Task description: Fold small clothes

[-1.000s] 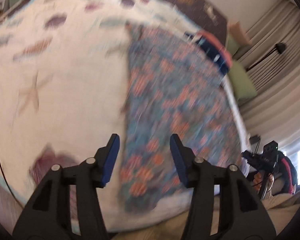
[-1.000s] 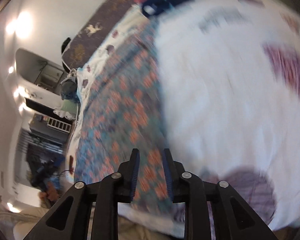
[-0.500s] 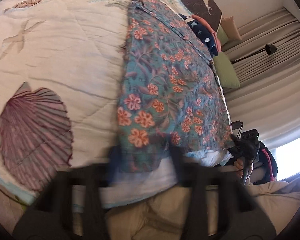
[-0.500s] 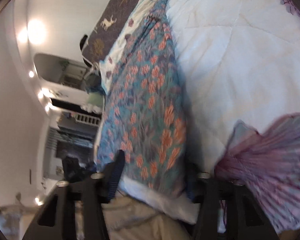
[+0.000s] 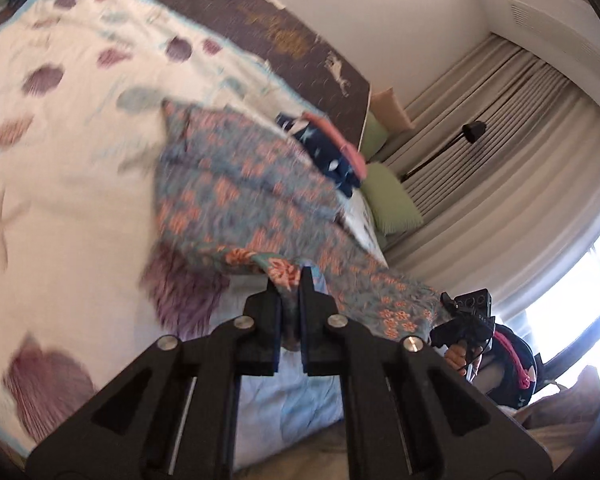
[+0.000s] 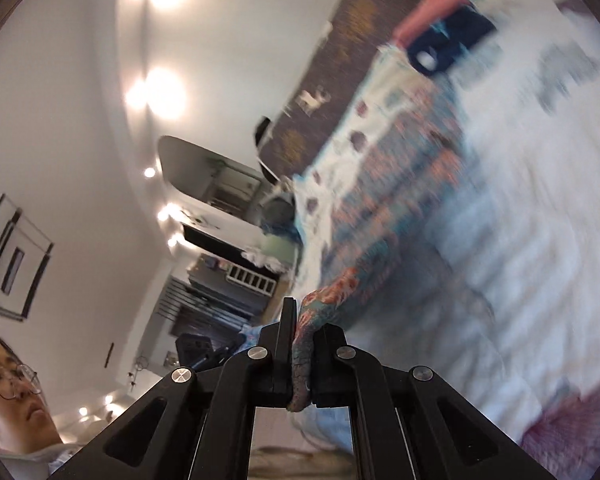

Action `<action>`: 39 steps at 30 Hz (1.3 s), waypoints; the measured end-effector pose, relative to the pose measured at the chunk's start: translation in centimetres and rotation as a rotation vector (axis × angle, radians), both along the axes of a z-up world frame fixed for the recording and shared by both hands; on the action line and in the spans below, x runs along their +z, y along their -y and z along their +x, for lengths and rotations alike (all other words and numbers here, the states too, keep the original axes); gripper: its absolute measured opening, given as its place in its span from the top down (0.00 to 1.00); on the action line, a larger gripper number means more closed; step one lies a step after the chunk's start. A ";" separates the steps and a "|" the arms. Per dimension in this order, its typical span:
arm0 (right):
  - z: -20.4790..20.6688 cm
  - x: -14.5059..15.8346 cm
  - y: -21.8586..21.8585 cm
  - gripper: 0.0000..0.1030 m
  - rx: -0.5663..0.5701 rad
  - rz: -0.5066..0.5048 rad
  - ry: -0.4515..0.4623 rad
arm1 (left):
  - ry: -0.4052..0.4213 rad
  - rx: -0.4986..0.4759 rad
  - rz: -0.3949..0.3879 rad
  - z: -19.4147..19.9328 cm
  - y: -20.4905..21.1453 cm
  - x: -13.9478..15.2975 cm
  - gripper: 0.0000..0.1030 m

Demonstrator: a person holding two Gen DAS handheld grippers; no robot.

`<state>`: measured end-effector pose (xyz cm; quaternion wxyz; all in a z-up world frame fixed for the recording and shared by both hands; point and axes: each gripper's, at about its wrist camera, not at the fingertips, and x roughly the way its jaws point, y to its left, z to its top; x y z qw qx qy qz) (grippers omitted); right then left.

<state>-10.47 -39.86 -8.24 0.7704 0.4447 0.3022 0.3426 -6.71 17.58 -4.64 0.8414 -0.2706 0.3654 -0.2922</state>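
A small teal garment with orange flowers [image 5: 236, 188] lies on a white quilt with purple shells [image 5: 60, 168]. My left gripper [image 5: 289, 280] is shut on one near corner of the garment's hem and lifts it off the quilt. My right gripper [image 6: 302, 320] is shut on the other near corner of the same garment [image 6: 404, 184], which stretches away from it, raised and blurred. The right gripper also shows at the right of the left wrist view [image 5: 464, 320].
A folded navy and pink garment [image 5: 328, 148] lies beyond the floral one near the brown headboard blanket [image 5: 268, 12]. Green pillows [image 5: 392, 204], curtains and a lamp stand at the right. A person's face [image 6: 8, 388] shows at the lower left.
Both grippers closed on the near hem corners of the floral garment and lifted it off the quilt. Half a second ago both were open around the flat hem.
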 end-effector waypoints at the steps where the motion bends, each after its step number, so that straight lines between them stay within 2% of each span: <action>1: 0.4 0.6 0.1 0.96 -0.005 0.003 0.017 | 0.010 -0.002 -0.001 0.7 0.0 0.5 0.92; 5: 2.1 3.0 1.1 0.96 -0.030 0.003 0.081 | 0.049 -0.001 0.028 3.3 0.3 2.7 0.92; 9: 5.0 5.4 1.5 0.96 -0.055 -0.068 0.112 | 0.074 0.002 0.063 5.8 1.1 4.3 0.92; 14: 9.8 7.9 1.5 0.96 -0.072 -0.150 0.114 | 0.067 0.026 0.087 9.6 1.4 5.0 0.92; 23: 20.0 8.8 0.6 0.96 -0.097 -0.218 0.094 | 0.034 0.074 0.135 18.8 2.0 5.4 0.92; 30: 28.8 6.9 0.8 0.96 -0.122 -0.259 0.040 | -0.025 0.093 0.175 27.5 2.7 3.2 0.92; 33: 32.6 4.4 1.5 0.96 -0.144 -0.270 -0.023 | -0.074 0.108 0.160 31.3 2.2 0.7 0.92; 39: 39.0 -1.4 2.1 0.96 -0.160 -0.287 -0.160 | -0.216 0.128 0.167 38.2 2.9 -6.1 0.92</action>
